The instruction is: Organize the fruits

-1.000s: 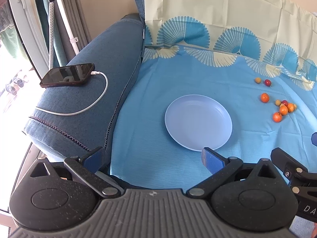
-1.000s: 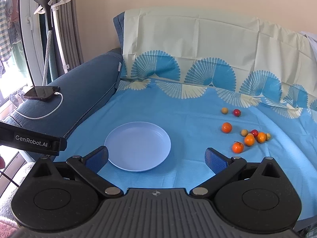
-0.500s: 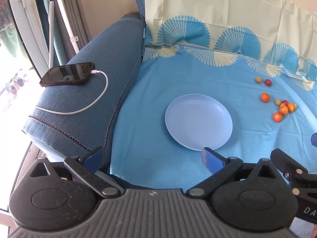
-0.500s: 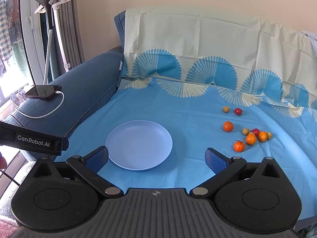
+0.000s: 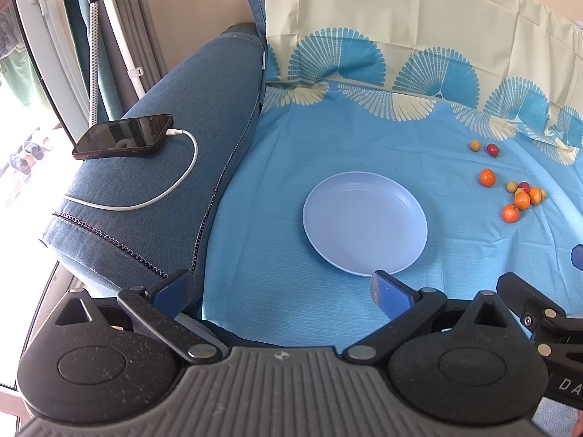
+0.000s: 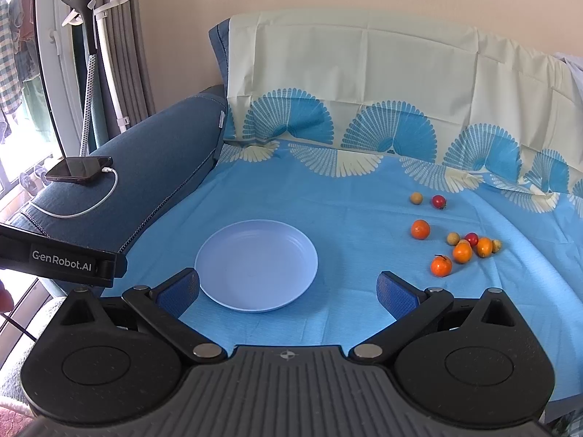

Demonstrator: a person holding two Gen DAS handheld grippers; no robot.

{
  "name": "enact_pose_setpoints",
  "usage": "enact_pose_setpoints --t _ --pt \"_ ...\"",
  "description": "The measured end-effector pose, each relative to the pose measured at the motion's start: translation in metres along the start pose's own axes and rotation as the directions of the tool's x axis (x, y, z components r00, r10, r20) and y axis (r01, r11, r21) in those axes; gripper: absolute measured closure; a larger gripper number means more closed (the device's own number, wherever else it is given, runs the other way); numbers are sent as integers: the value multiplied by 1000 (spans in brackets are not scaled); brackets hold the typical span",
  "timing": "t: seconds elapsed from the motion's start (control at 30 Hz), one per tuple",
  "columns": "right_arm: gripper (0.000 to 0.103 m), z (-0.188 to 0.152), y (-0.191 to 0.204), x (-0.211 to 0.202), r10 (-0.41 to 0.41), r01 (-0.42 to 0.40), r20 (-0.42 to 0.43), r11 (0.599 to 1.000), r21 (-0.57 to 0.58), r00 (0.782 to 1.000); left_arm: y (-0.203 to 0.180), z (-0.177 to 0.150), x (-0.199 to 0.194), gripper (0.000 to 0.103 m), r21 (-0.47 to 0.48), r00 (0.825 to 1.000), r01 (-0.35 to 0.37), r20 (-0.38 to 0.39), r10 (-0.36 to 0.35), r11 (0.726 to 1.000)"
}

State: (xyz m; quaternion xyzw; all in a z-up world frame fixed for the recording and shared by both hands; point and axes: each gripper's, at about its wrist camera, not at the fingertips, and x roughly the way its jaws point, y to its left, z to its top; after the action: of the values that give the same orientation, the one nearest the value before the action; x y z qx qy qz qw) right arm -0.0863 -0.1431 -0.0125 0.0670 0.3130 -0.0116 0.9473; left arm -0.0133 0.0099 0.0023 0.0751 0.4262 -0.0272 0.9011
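Note:
An empty pale blue plate (image 5: 364, 222) lies on the blue sofa cloth; it also shows in the right wrist view (image 6: 255, 266). Several small fruits lie to its right: orange ones (image 6: 420, 229) (image 6: 441, 265), red ones (image 6: 439, 201) and tan ones (image 6: 416, 197); they show in the left wrist view too (image 5: 487, 177). My left gripper (image 5: 280, 287) is open and empty, near the front edge of the cloth. My right gripper (image 6: 288, 287) is open and empty, just in front of the plate.
A black phone (image 5: 124, 136) with a white charging cable (image 5: 175, 185) lies on the blue sofa armrest (image 6: 156, 167) at the left. A garment steamer stand (image 6: 89, 54) and curtains stand behind. The cloth-covered backrest (image 6: 364, 73) rises behind the fruits.
My right gripper has drifted slightly forward and up, so the plate and fruits sit a little higher in its view. The left view is almost unchanged.

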Motion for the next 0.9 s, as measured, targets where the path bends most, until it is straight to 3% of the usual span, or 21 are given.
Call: enact_pose_setpoints --t 0.9 --pt "0 -4 -3 5 14 -14 -16 1000 14 1000 -6 -4 4 0 12 1000 -8 -13 8 1000"
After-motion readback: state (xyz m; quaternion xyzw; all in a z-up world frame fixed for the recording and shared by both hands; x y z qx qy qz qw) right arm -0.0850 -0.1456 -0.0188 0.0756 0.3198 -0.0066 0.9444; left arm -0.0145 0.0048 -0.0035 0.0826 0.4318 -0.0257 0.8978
